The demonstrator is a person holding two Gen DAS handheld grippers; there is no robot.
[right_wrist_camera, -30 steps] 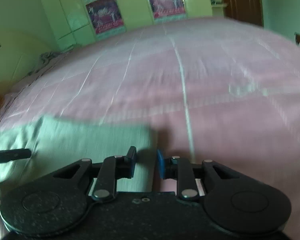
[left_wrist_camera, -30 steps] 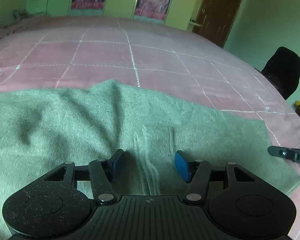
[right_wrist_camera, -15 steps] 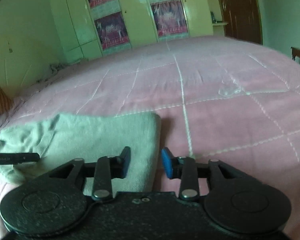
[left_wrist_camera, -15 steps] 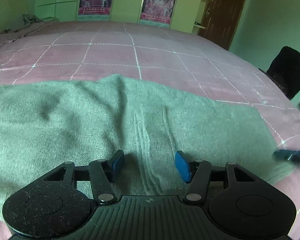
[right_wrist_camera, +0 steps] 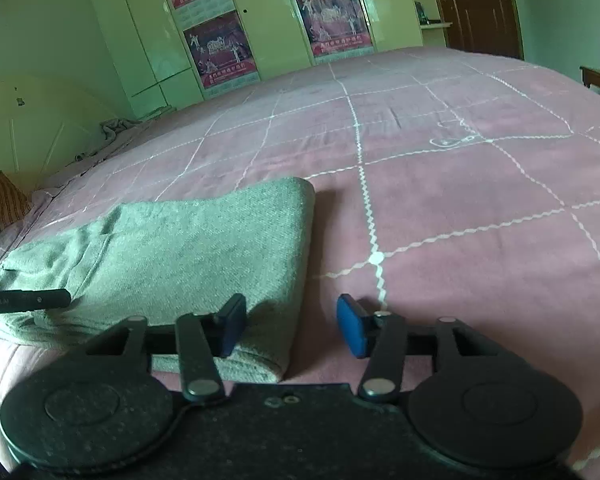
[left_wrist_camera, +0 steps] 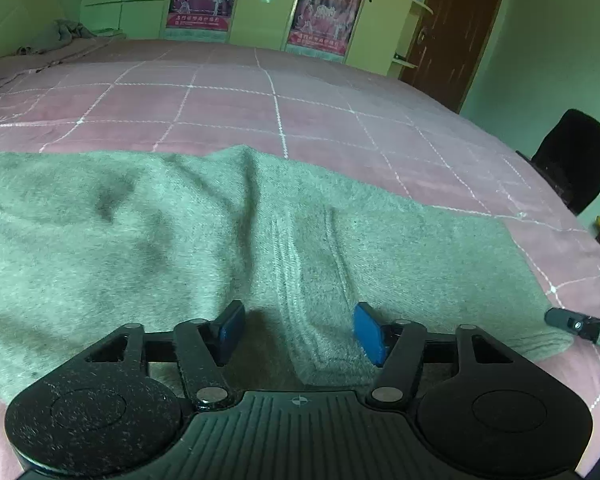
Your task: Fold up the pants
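Grey pants (left_wrist_camera: 228,240) lie under left gripper (left_wrist_camera: 298,330) — R gripper (right_wrist_camera: 292,326) at edge.

no legible text on posters (right_wrist_camera: 220,52)

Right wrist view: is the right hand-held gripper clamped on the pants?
No. The right hand-held gripper is open, its fingers straddling the folded edge of the green pants without pinching it.

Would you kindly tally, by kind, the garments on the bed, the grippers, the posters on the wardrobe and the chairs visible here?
Green pants: 1
Grippers: 2, the left gripper and the right gripper, both open
Posters: 4, for example this poster
Black chair: 1
Total: 8
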